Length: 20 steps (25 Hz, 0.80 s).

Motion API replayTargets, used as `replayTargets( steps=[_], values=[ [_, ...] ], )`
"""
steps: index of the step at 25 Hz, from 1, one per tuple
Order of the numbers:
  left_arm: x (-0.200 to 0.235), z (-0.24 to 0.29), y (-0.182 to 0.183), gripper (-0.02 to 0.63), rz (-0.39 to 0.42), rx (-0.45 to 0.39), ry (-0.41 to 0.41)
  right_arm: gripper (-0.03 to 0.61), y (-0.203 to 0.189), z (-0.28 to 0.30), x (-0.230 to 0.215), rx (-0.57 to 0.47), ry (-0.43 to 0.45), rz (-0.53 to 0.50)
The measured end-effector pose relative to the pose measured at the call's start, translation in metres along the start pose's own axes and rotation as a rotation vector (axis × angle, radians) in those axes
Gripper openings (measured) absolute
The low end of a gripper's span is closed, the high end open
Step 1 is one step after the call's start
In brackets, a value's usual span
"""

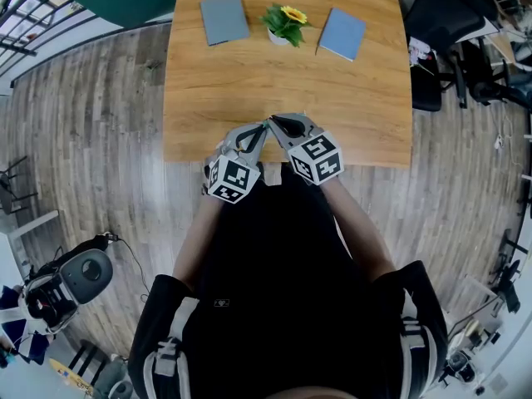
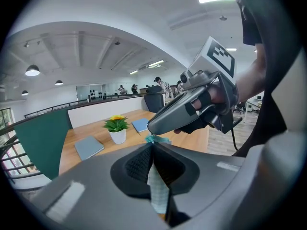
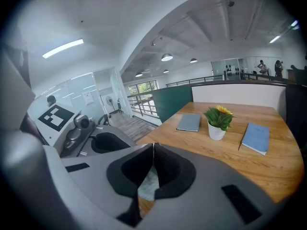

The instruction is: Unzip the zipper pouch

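Note:
Both grippers meet tip to tip over the near edge of the wooden table (image 1: 249, 81). My left gripper (image 1: 263, 128) is shut on the pale checked pouch (image 2: 157, 188), whose fabric runs down between its pads. A small teal tab (image 2: 157, 139), apparently the zipper pull, sticks out at the pouch's top. My right gripper (image 1: 273, 123) comes in from the right, shut, with its tip on that tab. The pouch (image 3: 148, 186) shows just beneath the closed jaws in the right gripper view. In the head view the grippers hide it.
Two blue-grey notebooks (image 1: 224, 18) (image 1: 342, 33) lie at the table's far side, with a potted sunflower plant (image 1: 284, 23) between them. A black office chair (image 1: 440, 23) stands past the table's right edge. The person's body is close against the near edge.

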State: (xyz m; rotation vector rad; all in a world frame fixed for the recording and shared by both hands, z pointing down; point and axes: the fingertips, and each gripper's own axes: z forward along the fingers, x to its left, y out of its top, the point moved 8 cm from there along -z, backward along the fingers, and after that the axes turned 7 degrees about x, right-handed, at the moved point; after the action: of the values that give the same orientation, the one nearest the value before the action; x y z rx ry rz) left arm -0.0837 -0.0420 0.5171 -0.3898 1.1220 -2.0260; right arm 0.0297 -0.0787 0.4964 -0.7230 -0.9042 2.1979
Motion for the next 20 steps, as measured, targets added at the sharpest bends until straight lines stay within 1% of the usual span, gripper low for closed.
replayTargets(
  steps=[12, 18, 20],
  values=[
    [-0.0019, 0.0008, 0.0001, 0.006, -0.03, -0.006, -0.028, 0.006, -0.0057, -0.0033, -0.0001, -0.016, -0.029, 0.023],
    [-0.0017, -0.0011, 0.0026, 0.006, -0.046, -0.015, -0.035, 0.006, -0.0051, -0.0069, -0.001, -0.039, -0.015, 0.073],
    [0.0002, -0.0001, 0.0015, 0.006, -0.078, -0.027, -0.049, 0.006, -0.0066, -0.0064, -0.0038, -0.05, -0.001, 0.117]
  ],
)
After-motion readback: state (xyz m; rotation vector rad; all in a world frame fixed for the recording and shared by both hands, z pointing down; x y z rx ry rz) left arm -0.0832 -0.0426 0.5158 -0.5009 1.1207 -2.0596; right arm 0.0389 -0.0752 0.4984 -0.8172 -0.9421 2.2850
